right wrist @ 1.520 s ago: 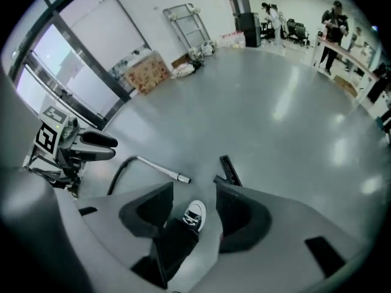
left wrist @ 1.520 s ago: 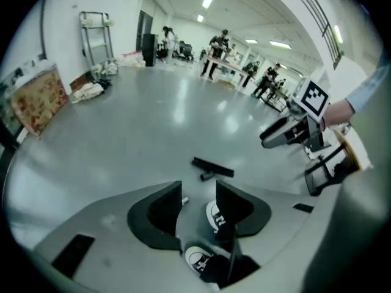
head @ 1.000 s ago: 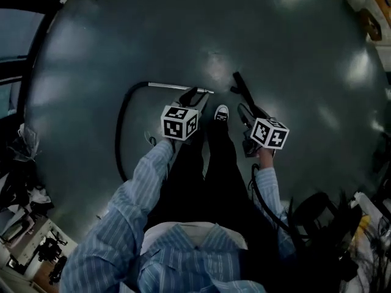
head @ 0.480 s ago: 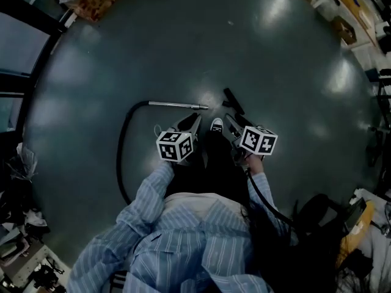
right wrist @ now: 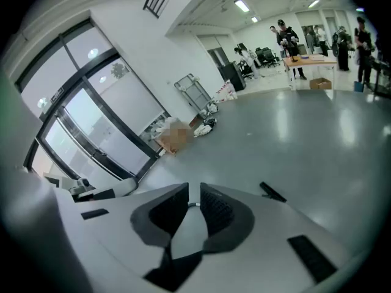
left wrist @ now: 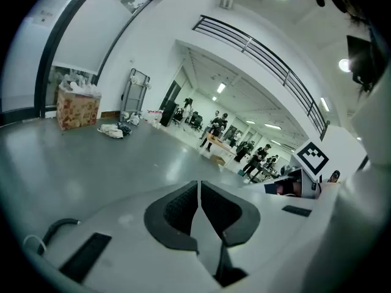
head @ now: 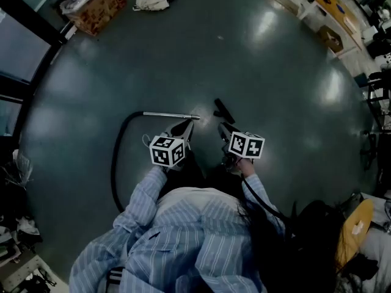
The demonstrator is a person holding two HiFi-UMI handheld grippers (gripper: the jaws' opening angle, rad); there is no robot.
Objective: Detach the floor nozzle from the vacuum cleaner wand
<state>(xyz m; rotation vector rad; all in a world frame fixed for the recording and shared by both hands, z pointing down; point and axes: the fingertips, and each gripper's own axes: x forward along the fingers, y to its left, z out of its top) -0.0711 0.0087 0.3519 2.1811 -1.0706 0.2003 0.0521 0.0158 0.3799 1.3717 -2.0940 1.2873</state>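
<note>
Your left hand-held gripper (head: 186, 127) is in front of your body, over the grey floor (head: 275, 72). Its jaws have just been closing. Now the two pads stand together with only a thin line between them, and nothing is in them.

Your right hand-held gripper (head: 222, 128) is beside it, a little apart. Its jaws have just been closing too, but a narrow gap shows between the pads, and they hold nothing.

The floor nozzle (head: 223, 110), a short black piece, lies on the floor just beyond the right hand-held gripper. The wand (head: 171, 114), a thin metal tube, lies to the left of it, beyond the left hand-held gripper. Its free end points toward the nozzle. The two are near each other but apart, not joined.

A black hose (head: 113, 166) curves from the other end of the wand back along your left side.
</note>
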